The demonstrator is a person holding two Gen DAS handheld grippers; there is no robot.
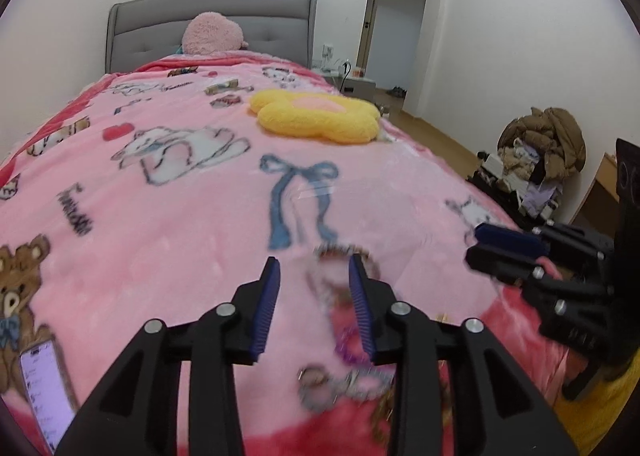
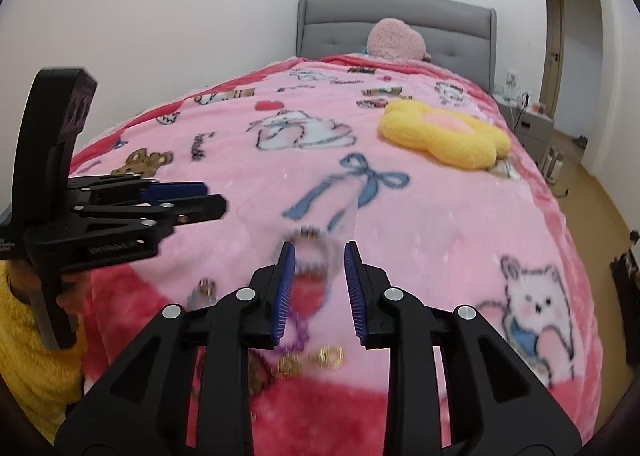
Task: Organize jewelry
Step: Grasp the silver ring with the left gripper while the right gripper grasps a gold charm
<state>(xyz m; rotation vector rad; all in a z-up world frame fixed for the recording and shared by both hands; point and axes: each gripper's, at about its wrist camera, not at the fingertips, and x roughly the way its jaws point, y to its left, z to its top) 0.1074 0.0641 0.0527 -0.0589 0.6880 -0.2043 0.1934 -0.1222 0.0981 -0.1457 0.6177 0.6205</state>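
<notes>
Two open grippers, blurred jewelry on blanket beneath their jaws

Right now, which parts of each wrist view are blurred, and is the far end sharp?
Left wrist view: jewelry near the jaws is smeared, the blanket's bow print soft; the yellow cushion and headboard read fairly clearly. Right wrist view: jewelry is likewise smeared, the cushion clear. Both show fisheye bending and dark corners.

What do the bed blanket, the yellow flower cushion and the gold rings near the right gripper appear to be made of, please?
Blanket: soft matte fleece, judging by its fuzzy printed nap. Yellow flower cushion: plush fabric with a curly, nubby pile. Gold rings: probably shiny metal, given their bright glints, though blur leaves plastic possible.
</notes>
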